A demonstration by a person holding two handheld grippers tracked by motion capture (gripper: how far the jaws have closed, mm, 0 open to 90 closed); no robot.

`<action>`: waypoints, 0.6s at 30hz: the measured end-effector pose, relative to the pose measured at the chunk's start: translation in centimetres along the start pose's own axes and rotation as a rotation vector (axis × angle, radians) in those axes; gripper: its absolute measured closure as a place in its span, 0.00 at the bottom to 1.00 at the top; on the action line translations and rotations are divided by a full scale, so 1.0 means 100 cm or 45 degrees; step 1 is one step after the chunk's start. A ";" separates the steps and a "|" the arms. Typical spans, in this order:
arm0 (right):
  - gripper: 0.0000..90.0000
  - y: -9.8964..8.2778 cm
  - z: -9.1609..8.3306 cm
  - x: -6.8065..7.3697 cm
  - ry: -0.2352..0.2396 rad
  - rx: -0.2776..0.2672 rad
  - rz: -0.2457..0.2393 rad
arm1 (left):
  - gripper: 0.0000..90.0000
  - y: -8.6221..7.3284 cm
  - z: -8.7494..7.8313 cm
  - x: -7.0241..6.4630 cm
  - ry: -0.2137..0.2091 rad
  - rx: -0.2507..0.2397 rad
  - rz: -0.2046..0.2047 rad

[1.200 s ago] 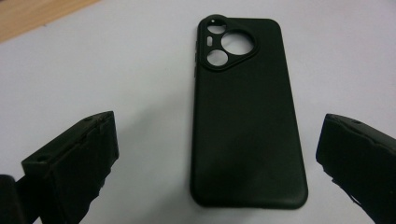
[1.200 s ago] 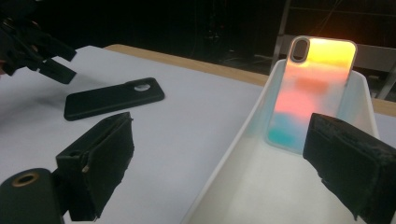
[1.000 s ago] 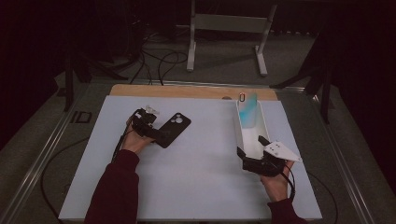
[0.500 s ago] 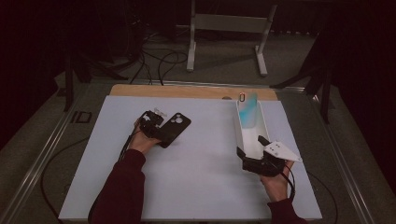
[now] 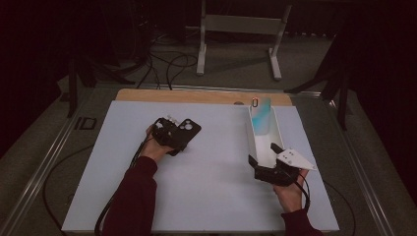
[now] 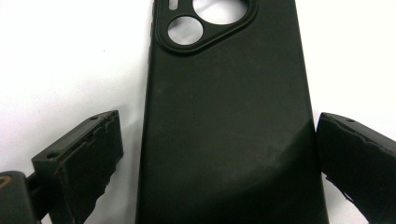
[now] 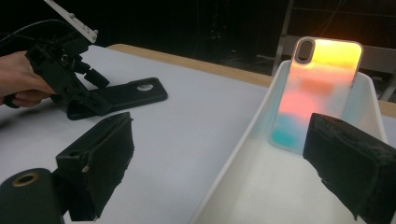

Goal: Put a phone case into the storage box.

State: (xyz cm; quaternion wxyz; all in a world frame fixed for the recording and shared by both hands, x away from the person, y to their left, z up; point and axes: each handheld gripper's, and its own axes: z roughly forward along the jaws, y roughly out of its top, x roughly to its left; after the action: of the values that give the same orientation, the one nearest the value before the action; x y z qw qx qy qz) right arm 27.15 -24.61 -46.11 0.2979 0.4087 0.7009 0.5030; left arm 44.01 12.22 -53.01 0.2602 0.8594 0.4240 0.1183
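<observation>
Resting under everything is the broad white surface (image 5: 211,196), with a strip of pale wood showing along its far edge. On its right half stands the long white open-topped tray (image 5: 252,142), running away from me, and at its far end leans a translucent phone case shading from orange through pink to teal (image 7: 317,88) — upright against the end wall, camera cutout at the top.

On the left half lies the matte black phone case with the rounded camera cutout (image 6: 229,121), flat on the surface, back side up, cutout end pointing away from my left hand.

My left gripper (image 5: 169,137) sits at the near end of that black case. Its fingers (image 6: 84,158) stand apart, one on each side of the case's long edges; the left-hand one shows a clear strip of white between itself and the case, while the right-hand one is just beside the edge — I cannot tell whether it touches. Nothing is clamped.

My right gripper (image 5: 275,169) is at the near end of the white tray, low over it. Its fingers (image 7: 100,158) are spread wide: one hangs outside the tray's left wall over the bare surface, the other over the tray's inside. They hold nothing, and the coloured case is well apart from them.
</observation>
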 end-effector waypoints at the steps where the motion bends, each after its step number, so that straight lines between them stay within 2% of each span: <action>1: 0.09 0.000 0.000 0.000 0.001 0.001 0.003 | 0.03 0.000 0.000 0.000 -0.004 0.001 0.001; 9: 0.09 0.001 0.001 0.001 0.005 0.000 0.003 | 0.05 0.002 -0.001 -0.001 -0.007 0.023 0.006; 13: 0.09 0.001 0.001 0.002 0.009 -0.003 0.002 | 0.14 0.003 -0.003 -0.003 -0.015 0.030 0.028; 18: 0.09 0.002 0.001 0.003 0.012 -0.004 -0.002 | 0.15 0.004 -0.004 -0.003 -0.010 0.043 0.031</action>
State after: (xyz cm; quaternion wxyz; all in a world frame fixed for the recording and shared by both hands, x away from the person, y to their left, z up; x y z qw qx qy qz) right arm 27.10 -24.26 -45.96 0.2957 0.4053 0.7019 0.5056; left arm 43.92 11.90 -52.45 0.2458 0.8692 0.4145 0.1109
